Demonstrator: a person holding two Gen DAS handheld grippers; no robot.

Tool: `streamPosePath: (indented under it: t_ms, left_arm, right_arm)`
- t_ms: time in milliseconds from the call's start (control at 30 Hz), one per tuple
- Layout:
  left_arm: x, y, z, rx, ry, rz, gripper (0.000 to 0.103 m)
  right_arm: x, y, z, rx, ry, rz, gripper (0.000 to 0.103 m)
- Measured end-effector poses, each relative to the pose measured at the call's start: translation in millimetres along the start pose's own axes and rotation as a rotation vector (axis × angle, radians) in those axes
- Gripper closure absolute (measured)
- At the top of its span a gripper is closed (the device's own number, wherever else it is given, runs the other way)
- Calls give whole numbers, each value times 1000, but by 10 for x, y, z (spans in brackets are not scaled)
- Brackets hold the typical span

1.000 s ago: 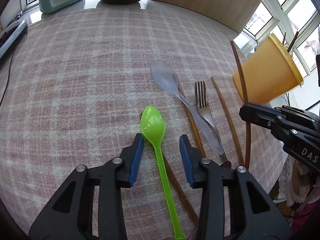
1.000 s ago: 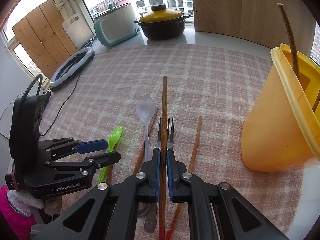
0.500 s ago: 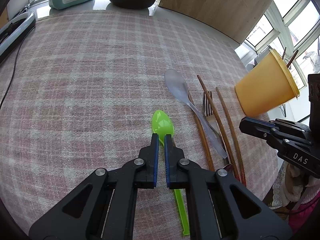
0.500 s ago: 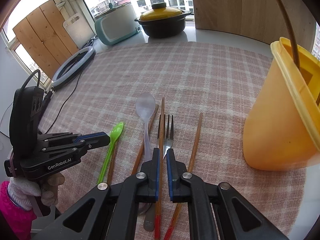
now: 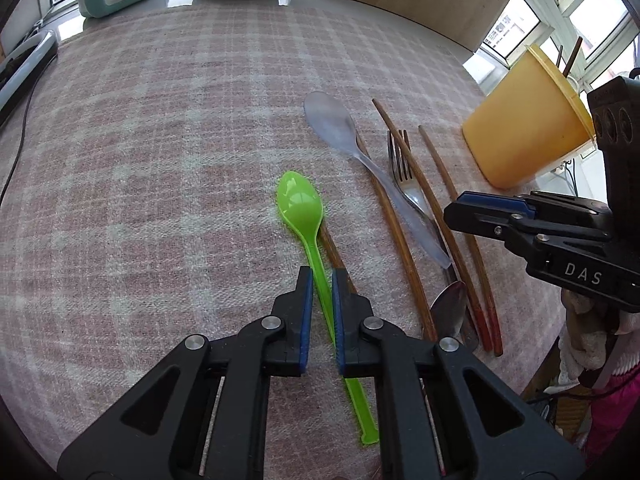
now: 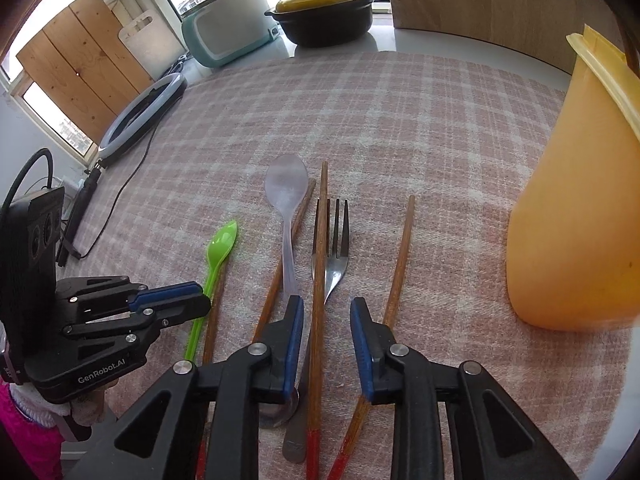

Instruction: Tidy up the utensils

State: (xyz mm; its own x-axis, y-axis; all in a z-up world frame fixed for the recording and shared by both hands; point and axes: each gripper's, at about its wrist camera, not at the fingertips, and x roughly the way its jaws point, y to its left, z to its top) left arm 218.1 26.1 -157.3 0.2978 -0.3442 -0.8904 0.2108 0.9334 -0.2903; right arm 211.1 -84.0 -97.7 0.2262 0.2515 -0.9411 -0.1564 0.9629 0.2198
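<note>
A green plastic spoon (image 5: 301, 206) lies on the checked cloth. Its handle runs between the jaws of my left gripper (image 5: 322, 271), which are opening by a narrow gap; only one pad seems to touch it. Right of it lie a clear spoon (image 5: 332, 124), a metal fork (image 6: 336, 240) and several brown chopsticks. My right gripper (image 6: 327, 301) is opening, with one red-tipped chopstick (image 6: 319, 240) lying untouched between its pads, across the fork. A yellow cup (image 6: 572, 220) with sticks in it stands at the right.
A teal appliance (image 6: 228, 36), a black pot with a yellow lid (image 6: 324, 16) and a wooden board (image 6: 500, 4) line the far edge. A ring light (image 6: 140, 116) with its cable lies at the left. The table's edge runs close behind both grippers.
My right gripper let go of the chopstick, which came down onto the fork. My left gripper closed around the green spoon's handle, then eased off, and now sits further back along it.
</note>
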Motion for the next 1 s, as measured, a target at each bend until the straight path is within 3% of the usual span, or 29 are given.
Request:
streamPosePath:
  t_ms: [267,400,500,533,567,667,800,1000]
  left_arm:
    - [19,-140,53,54,20,84,96]
    - [54,-247,86,75,26,92,79]
    - [104,-340,112,121,13,129,81]
    - [111,-321,122,119,12,129,90]
    - [110,-286,131,110,9,134,91]
    - [87,-176,129,90,6,123,91]
    - [45,-83,69,91,-4,117,92]
    - [21,-2,35,55,-28,75,94]
  right_arm:
    - [55,39,30,-16,19,-10,80]
    - [109,44,70,-16,28,-26,82]
    - [153,14,113,2,35,-26,83]
    - [164,7,123,4,37,-24,83]
    - [174,6,132,4,39,-25,84]
    - [185,6,133,7,42,-20,86]
    - [153,-12,97,17,47,5,99]
    - [64,-110,60,61,26,38,99]
